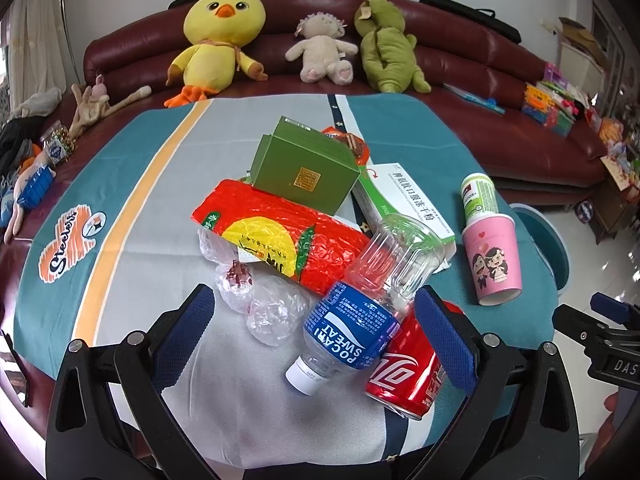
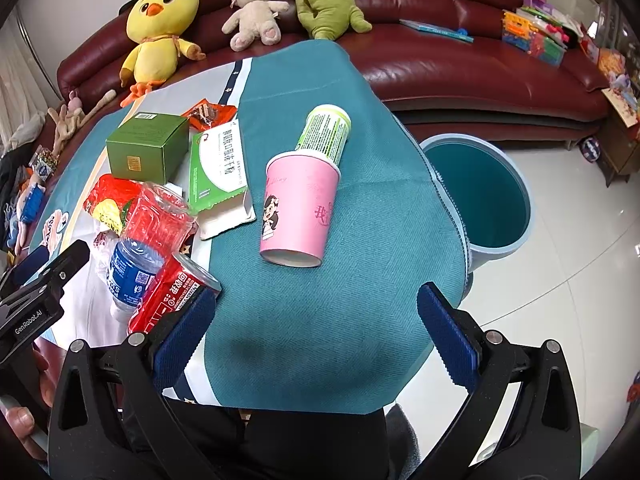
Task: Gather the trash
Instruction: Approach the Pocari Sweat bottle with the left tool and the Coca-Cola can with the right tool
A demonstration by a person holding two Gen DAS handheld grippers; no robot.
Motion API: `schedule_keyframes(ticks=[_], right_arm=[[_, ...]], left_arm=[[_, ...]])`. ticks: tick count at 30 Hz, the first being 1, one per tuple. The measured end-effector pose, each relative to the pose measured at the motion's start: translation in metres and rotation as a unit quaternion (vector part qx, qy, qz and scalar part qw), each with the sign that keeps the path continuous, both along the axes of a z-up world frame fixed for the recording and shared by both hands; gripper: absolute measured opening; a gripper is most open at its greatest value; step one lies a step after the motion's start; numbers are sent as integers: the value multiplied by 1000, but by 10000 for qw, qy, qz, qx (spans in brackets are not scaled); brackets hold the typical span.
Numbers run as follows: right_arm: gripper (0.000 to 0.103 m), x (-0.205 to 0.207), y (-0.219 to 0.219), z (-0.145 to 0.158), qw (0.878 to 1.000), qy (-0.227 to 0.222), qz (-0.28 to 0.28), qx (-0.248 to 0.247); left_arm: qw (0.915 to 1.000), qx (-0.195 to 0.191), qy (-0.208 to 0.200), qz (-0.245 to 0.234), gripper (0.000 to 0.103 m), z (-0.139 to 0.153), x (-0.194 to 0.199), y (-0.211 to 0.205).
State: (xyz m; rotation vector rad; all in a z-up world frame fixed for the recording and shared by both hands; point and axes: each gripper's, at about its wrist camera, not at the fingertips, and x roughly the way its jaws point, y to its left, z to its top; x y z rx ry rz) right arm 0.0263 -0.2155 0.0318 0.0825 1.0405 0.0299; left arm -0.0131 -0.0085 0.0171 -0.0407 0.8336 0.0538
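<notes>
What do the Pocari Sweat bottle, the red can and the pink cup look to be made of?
Pocari Sweat bottle: clear thin plastic, ribbed and see-through, with a glossy blue label. Red can: probably aluminium, printed glossy, bare metal rim. Pink cup: likely matte paper, with a rolled rim.

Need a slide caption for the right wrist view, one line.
Open right hand-held gripper hovers over teal tablecloth facing pink paper cup, with blue bin beside the table.

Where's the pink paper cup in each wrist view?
Left wrist: pink cup at right, upside down, green-labelled bottle just behind it.
Right wrist: pink cup centre, on the teal cloth.
Shared landmark: green box.
</notes>
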Motion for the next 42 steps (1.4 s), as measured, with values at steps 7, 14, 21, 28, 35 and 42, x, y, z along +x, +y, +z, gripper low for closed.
schedule_keyframes(ticks=[7,14,21,28,35,42], right_arm=[[97,0,0,1,10000,-4,20,15],[97,0,-1,2,10000,6,-14,26],[97,0,-1,2,10000,3,-29,21],[97,0,0,2,10000,15,-17,0],[97,0,0,0,10000,27,-17,-2],[97,-2,0,-3,10000,14,-31,-18]], left_arm=[[10000,-63,-34,-66,100,3,1,0],[9999,-56,-46,-96,100,5,2,-1],[9999,-37,-29,-133,100,7,3,-5],[9999,-37,-43,-136,100,7,2,-5],[9999,-34,-45,-131,100,6,2,-5],[9999,-37,-44,-132,100,6,2,-5]])
